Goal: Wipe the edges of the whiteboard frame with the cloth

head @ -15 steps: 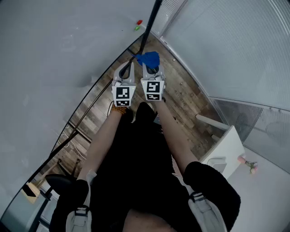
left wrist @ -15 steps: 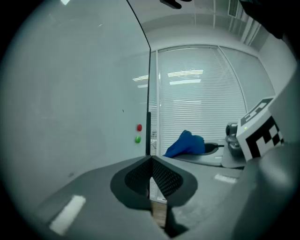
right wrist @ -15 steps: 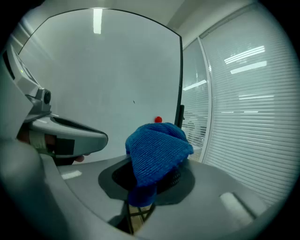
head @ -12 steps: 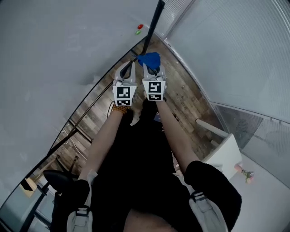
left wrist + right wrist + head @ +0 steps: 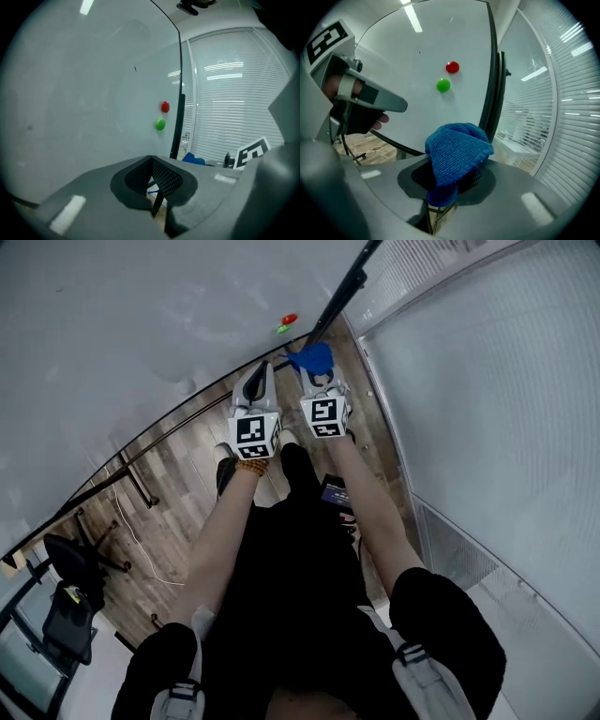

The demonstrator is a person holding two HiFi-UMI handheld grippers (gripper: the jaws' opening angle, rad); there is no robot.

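Head view: both grippers are held up side by side at the lower right corner of the whiteboard frame [image 5: 339, 296], the black rim round the pale whiteboard [image 5: 131, 306]. The left gripper [image 5: 258, 379] reaches the frame's bottom edge. The right gripper [image 5: 316, 373] carries the blue cloth [image 5: 310, 358] at the foot of the frame's upright edge. A red magnet [image 5: 289, 319] and a green magnet [image 5: 282, 328] sit on the board just inside that corner

Left gripper view: the jaws are closed together with nothing between them. The frame's upright edge rises just beyond them, the two magnets close on its inner side and the cloth at its foot

Right gripper view: the jaws are pinched on the cloth, which bulges up above them in front of the frame's upright edge; whether it touches the frame cannot be told
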